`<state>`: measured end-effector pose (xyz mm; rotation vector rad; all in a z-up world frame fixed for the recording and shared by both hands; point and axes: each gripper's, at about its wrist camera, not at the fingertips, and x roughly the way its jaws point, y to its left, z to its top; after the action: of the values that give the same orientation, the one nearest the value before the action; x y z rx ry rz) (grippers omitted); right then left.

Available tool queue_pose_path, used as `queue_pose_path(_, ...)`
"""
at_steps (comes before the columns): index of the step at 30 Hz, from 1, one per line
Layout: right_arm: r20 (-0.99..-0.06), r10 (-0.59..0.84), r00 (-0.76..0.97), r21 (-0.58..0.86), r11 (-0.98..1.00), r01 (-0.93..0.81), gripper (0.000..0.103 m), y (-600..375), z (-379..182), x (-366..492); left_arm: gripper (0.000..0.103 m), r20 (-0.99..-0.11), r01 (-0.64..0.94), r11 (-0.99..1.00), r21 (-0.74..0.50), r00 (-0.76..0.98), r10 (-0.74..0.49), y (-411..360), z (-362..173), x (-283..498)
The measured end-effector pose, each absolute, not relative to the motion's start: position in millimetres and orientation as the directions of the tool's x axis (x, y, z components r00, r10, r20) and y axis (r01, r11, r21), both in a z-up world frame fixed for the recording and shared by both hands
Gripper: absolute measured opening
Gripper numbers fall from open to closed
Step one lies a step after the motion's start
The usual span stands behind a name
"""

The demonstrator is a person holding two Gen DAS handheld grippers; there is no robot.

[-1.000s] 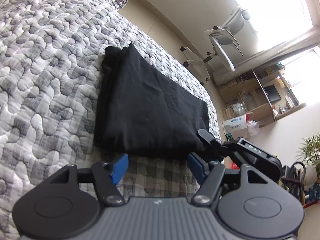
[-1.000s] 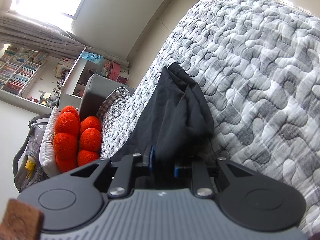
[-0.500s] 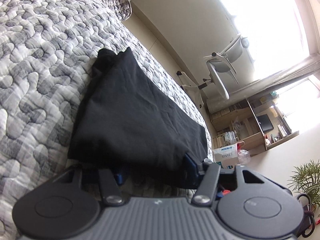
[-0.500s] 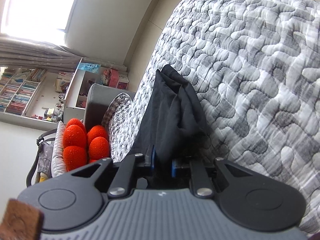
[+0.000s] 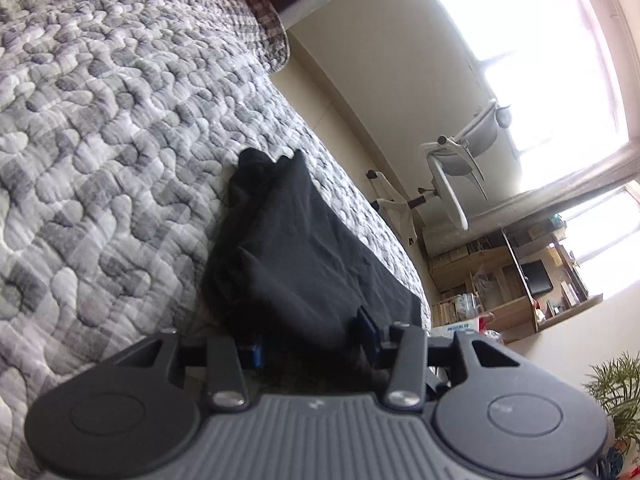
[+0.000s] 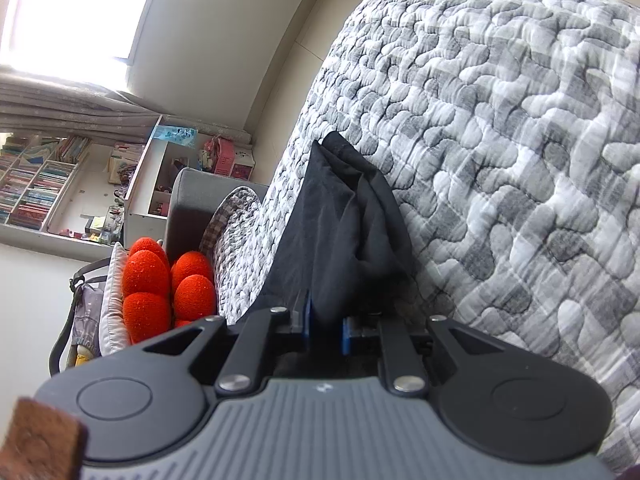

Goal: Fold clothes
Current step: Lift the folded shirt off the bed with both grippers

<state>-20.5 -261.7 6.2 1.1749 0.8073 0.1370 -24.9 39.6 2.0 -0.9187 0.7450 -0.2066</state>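
A folded black garment [image 5: 296, 248] lies along the edge of a bed covered by a grey and white quilt [image 5: 100, 140]. My left gripper [image 5: 311, 338] is at the garment's near end, its jaws closing, with bunched cloth between the blue pads [image 5: 366, 322]. In the right wrist view the same black garment [image 6: 336, 224] runs away from me along the quilt [image 6: 500, 120]. My right gripper [image 6: 326, 326] is shut on its other end, a fold of cloth pinched between the narrow-set pads.
Orange cushions [image 6: 160, 280] sit by a grey headboard [image 6: 188, 200] at one end of the bed. A white office chair [image 5: 452, 184], wooden shelves [image 5: 500, 280] and a plant [image 5: 616, 392] stand beyond the bed's edge. Bookshelves [image 6: 48, 184] line the far wall.
My left gripper moved forward onto the garment's near edge and its jaws narrowed around the cloth. The right gripper kept its hold and rolled slightly.
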Motion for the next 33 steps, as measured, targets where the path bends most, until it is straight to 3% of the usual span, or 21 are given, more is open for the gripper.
queue_pose_path(8, -0.504, 0.495, 0.708, 0.850, 0.428, 0.307, 0.018, -262.7, 3.0, -17.1, 0.048, -0.505, -0.126, 0.638, -0.760, 0.732, -0.458, 48.6, -4.7, -21.0)
queue_pose_path(16, -0.512, 0.494, 0.703, 0.840, 0.461, 0.288, 0.025, -265.2, -1.7, -14.4, 0.051, -0.487, -0.102, 0.619, -0.778, 0.721, -0.493, 48.7, -4.4, -11.2)
queue_pose_path(18, -0.511, 0.484, 0.710, 0.836, 0.472, 0.280, 0.042, -264.5, -1.3, -13.9, 0.053, -0.494, -0.095, 0.632, -0.770, 0.715, -0.494, 44.1, -3.7, -7.7)
queue_pose_path(20, -0.505, 0.484, 0.714, 0.834, 0.486, 0.261, 0.052, -261.9, -2.3, -11.9, 0.053, -0.499, -0.086, 0.647, -0.758, 0.715, -0.490, 40.2, -1.2, -6.2)
queue_pose_path(22, -0.504, 0.481, 0.717, 0.826, 0.512, 0.236, 0.052, -257.6, -3.4, -10.0, 0.053, -0.508, -0.076, 0.667, -0.741, 0.714, -0.482, 37.3, 1.2, -4.6)
queue_pose_path(23, -0.504, 0.475, 0.721, 0.817, 0.533, 0.220, 0.052, -254.8, -3.2, -8.9, 0.049, -0.513, -0.071, 0.679, -0.730, 0.713, -0.477, 35.7, 2.5, -3.9)
queue_pose_path(25, -0.514, 0.442, 0.735, 0.779, 0.599, 0.185, 0.050, -246.9, 2.6, -7.6, 0.026, -0.522, -0.056, 0.703, -0.709, 0.712, -0.470, 32.8, 6.6, -2.7)
queue_pose_path(26, -0.521, 0.415, 0.746, 0.746, 0.645, 0.163, 0.040, -241.9, 7.8, -7.4, 0.017, -0.526, -0.047, 0.715, -0.698, 0.711, -0.467, 31.5, 9.1, -2.1)
queue_pose_path(27, -0.525, 0.387, 0.758, 0.698, 0.705, 0.124, 0.029, -234.0, 14.0, -8.2, 0.015, -0.528, -0.037, 0.725, -0.688, 0.711, -0.465, 30.2, 11.6, -1.6)
queue_pose_path(28, -0.526, 0.359, 0.771, 0.634, 0.770, 0.074, 0.027, -223.8, 20.9, -9.7, 0.014, -0.522, -0.024, 0.728, -0.685, 0.712, -0.469, 29.5, 14.1, -1.7)
queue_pose_path(33, -0.523, 0.270, 0.808, 0.351, 0.933, -0.084, 0.027, -184.0, 37.1, -16.4, 0.014, -0.540, -0.022, 0.752, -0.659, 0.710, -0.452, 26.7, 15.4, 0.2)
